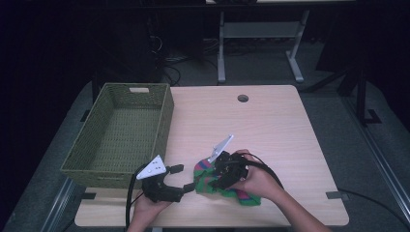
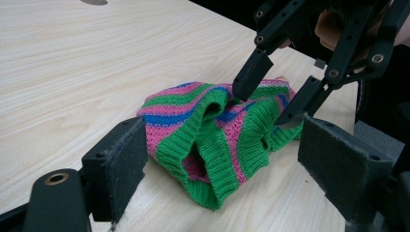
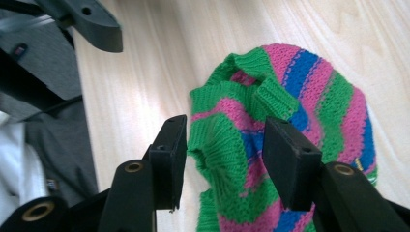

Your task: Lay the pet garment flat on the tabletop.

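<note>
The striped knit garment (image 1: 220, 182) lies crumpled on the desk (image 1: 270, 125) near its front edge, right of the green woven basket (image 1: 121, 133). The right claw (image 3: 225, 157) points down, jaws straddling a raised green fold, pads not pressing. The left claw (image 2: 220, 169) rests beside the garment, jaws spread wide, gripping nothing

Setting: a lab or office-type workroom. Indicators: a light wood-laminate desk (image 1: 270, 121) with a cable grommet hole (image 1: 242, 98) beyond the right gripper (image 1: 216, 181); grey carpet; a metal-framed bench (image 1: 261, 29) and loose cables (image 1: 169, 67) in the dark area farther back.
</note>
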